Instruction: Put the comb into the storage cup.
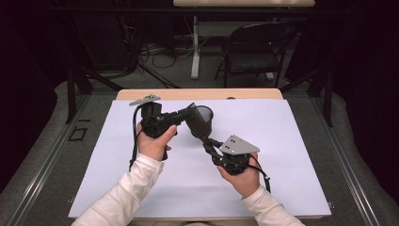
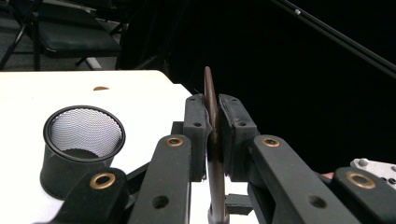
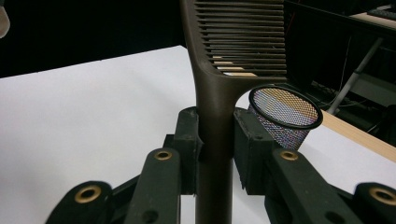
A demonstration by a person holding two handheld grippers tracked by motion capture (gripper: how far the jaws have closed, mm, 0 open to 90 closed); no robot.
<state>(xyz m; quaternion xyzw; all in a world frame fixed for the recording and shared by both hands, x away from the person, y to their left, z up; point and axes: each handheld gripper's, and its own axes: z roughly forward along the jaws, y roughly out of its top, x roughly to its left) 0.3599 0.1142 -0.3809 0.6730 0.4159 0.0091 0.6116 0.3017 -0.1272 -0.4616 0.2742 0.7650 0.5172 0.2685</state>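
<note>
A white sheet (image 1: 263, 155) covers most of the wooden worktop (image 1: 197, 94), whose bare far edge shows past the sheet. Behind the worktop, a black folding chair (image 1: 254, 52) stands on the grey floor (image 1: 155, 82). Beside the chair is the white leg of another table (image 1: 195, 47). Dark cables (image 1: 160, 54) lie tangled on the floor to the left of that leg.

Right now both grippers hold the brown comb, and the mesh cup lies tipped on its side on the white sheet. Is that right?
Not quite. In the left gripper view the mesh cup stands upright, mouth up, on the white sheet. The rest holds: the left gripper and the right gripper both clamp the brown comb.
</note>
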